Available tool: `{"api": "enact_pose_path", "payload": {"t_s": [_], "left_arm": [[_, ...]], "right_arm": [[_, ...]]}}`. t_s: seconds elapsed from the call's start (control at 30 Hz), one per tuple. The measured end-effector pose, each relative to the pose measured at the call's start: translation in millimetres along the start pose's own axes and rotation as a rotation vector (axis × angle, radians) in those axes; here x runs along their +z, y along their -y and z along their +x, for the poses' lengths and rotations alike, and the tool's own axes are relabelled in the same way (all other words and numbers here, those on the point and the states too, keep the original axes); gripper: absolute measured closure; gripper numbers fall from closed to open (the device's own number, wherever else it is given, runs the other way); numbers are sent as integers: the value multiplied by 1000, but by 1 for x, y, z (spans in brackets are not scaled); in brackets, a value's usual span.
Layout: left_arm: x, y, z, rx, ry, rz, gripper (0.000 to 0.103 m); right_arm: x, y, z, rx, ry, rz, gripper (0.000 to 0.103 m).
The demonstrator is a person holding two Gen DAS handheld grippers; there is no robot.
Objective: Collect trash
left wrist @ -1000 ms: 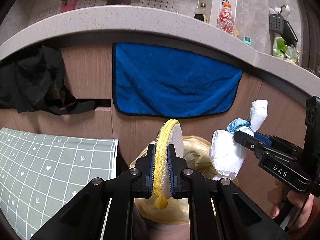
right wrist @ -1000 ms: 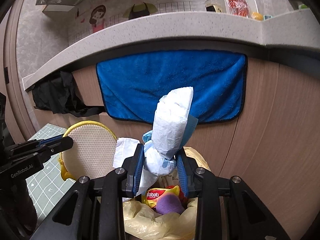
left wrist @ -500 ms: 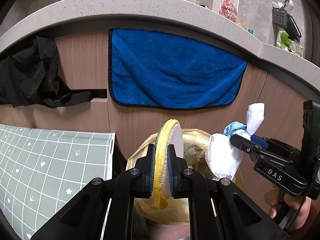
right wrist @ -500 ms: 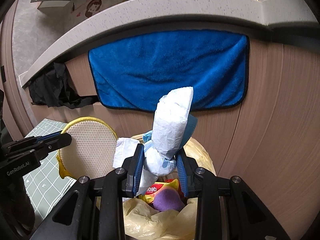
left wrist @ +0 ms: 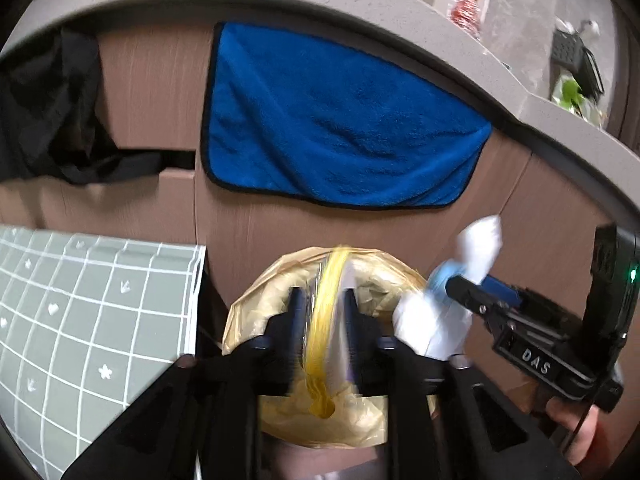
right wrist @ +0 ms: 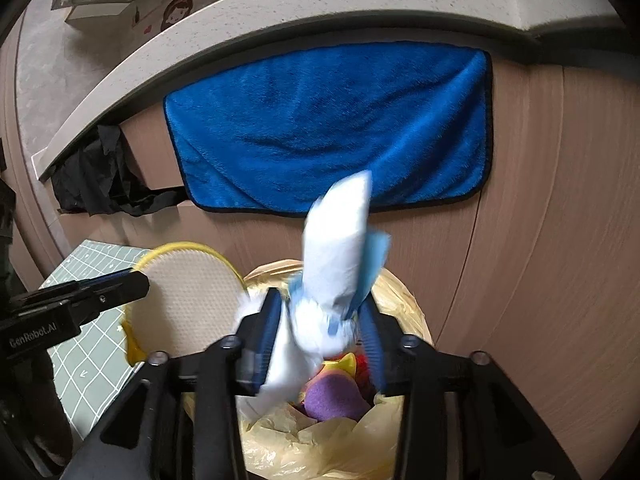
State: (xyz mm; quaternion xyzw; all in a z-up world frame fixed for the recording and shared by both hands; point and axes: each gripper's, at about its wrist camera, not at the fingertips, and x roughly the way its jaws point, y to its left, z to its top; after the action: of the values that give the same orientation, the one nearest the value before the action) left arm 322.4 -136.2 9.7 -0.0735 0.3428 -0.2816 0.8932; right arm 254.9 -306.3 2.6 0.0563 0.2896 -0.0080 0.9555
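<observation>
My left gripper is over a bin lined with a yellow bag, and its jaws are opening. A round yellow-rimmed scouring pad stands blurred between the fingers with gaps on both sides. My right gripper is over the same bin, its jaws opening too. A white and blue paper wad sits loose and blurred between them. The right wrist view shows the pad and a left finger at the left. A purple item and a snack packet lie in the bag.
A blue towel hangs on the wooden cabinet front behind the bin, under a grey counter edge. Black cloth hangs at the left. A green checked mat lies left of the bin. A person's hand holds the right gripper.
Both grippers' jaws have widened. The pad and the paper wad have come loose and blur as they slip down. The left gripper has sunk closer to the bin.
</observation>
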Motion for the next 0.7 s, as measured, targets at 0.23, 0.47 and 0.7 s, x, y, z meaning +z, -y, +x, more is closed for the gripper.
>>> {"api": "enact_pose_path", "payload": {"t_s": [0.23, 0.47, 0.7], "left_arm": [[1, -7, -17, 19, 23, -31, 43], [-17, -9, -62, 82, 42, 12, 36], [-63, -22, -135, 216, 69, 48, 36]], "right_arm": [[-3, -4, -9, -14, -4, 2, 56], [-5, -27, -46, -38, 39, -29, 46], [-33, -72, -103, -53, 61, -78, 42]]}}
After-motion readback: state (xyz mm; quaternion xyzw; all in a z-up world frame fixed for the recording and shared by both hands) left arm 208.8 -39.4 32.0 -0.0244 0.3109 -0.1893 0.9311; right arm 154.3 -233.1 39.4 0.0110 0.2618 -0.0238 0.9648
